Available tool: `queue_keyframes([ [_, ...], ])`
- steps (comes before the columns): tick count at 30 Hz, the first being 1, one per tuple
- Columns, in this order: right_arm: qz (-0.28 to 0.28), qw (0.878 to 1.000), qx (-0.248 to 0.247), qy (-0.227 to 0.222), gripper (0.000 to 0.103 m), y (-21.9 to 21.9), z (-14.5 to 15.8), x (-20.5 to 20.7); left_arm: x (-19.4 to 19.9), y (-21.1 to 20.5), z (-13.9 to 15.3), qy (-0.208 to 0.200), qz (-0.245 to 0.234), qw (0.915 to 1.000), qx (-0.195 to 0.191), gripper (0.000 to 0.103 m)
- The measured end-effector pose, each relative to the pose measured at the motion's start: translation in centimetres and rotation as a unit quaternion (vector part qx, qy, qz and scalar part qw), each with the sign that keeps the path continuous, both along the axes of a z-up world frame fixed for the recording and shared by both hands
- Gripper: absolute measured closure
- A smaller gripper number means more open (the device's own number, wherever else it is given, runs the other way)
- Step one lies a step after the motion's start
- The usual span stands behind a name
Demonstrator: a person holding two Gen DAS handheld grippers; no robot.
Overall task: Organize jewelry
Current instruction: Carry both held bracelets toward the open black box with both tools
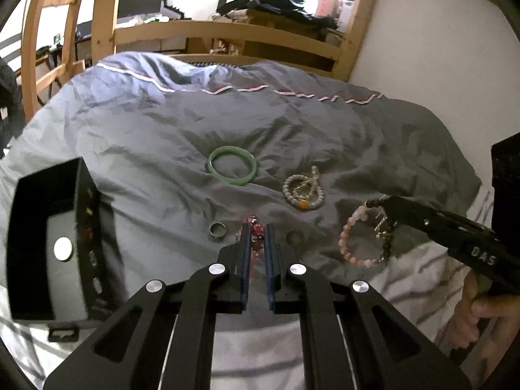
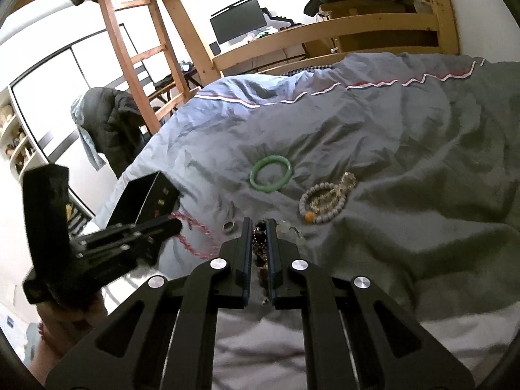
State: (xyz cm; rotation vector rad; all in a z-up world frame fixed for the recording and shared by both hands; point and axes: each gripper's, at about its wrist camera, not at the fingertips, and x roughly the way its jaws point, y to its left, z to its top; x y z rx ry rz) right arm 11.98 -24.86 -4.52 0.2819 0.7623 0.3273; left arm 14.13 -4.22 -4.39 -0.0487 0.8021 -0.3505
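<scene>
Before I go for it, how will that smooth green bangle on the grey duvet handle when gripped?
The smooth green bangle looks like a rigid closed ring, so it should keep its shape. Its glossy surface may slip between the pads. Lying flat on the soft grey duvet, it probably sinks when pressed, and could roll if dropped on edge.

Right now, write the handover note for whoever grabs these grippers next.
Left gripper: fingers shut on the pink bracelet.
Right gripper: fingers shut on the pink-and-brown bead bracelet, which hangs above the duvet.
Black box sits open at the left; no jewelry visible inside.
Still on the duvet: green bangle, white bead bracelets, silver ring, second ring.
Left to do: box both held pieces, then the rest.
</scene>
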Motion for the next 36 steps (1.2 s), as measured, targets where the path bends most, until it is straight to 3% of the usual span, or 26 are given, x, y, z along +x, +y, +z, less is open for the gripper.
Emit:
queue_keyframes([
  [6, -0.003, 1.0, 0.02, -0.004, 0.094, -1.5, 1.2, -2.1, -1.6, 0.8, 0.8, 0.007, -0.005, 0.9999, -0.007, 0.095],
  [18, 0.022, 0.991, 0.127, 0.023, 0.094, -4.1, 1.6, -1.6, -3.6, 1.3, 0.0, 0.023, 0.004, 0.9997, 0.011, 0.095],
  [27, 0.025, 0.994, 0.102, 0.027, 0.094, -1.8, 2.5, -1.3, -4.0, 2.8, 1.8, 0.005, 0.027, 0.9995, 0.018, 0.095],
  [36, 0.053, 0.995, 0.086, 0.014, 0.094, 1.7, 5.1, -0.1, -3.5, 4.8, 3.0, 0.013, 0.054, 0.998, 0.029, 0.095],
])
